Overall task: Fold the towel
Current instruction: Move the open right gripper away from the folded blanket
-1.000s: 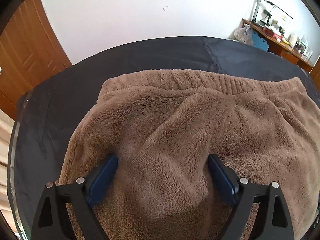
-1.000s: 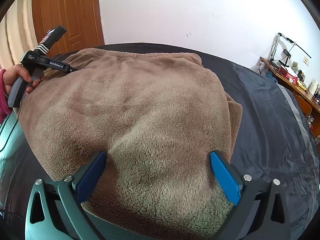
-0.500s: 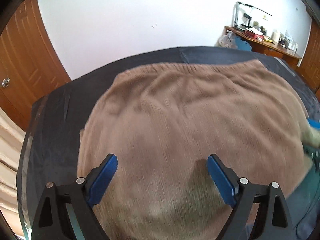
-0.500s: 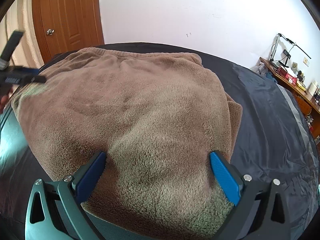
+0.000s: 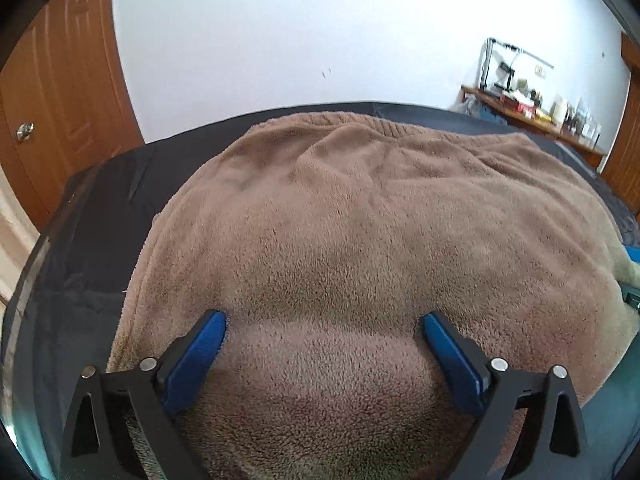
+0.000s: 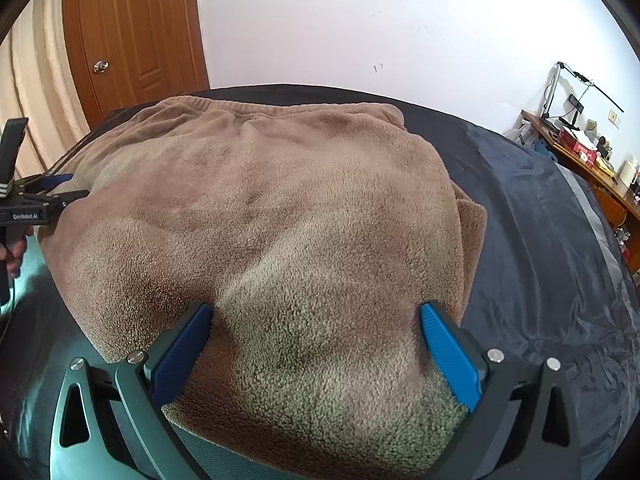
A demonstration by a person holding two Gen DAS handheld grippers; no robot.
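A thick brown fleece towel (image 5: 360, 220) lies doubled over on a dark-sheeted bed (image 5: 92, 240). My left gripper (image 5: 322, 320) is open, its blue pads (image 5: 200, 352) wide apart and pressed into the towel's near edge, pile bulging between them. The right gripper (image 6: 316, 312) is open too, straddling the towel (image 6: 280, 208) at its near right corner, where a lower layer peeks out on the right. In the right wrist view the left gripper (image 6: 60, 188) reaches the towel's left edge, held by a hand (image 6: 16, 256). A blue pad of the right gripper (image 5: 632, 254) shows at the left wrist view's right rim.
Bare dark sheet (image 6: 540, 240) stretches right of the towel. A wooden door (image 6: 132, 32) and a curtain (image 6: 36, 88) stand at the back left, a white wall behind. A cluttered desk (image 6: 592, 160) with a lamp runs along the right wall.
The left gripper lifted off the towel, swung sideways, and now rests again on the near left edge. The right gripper has stayed put.
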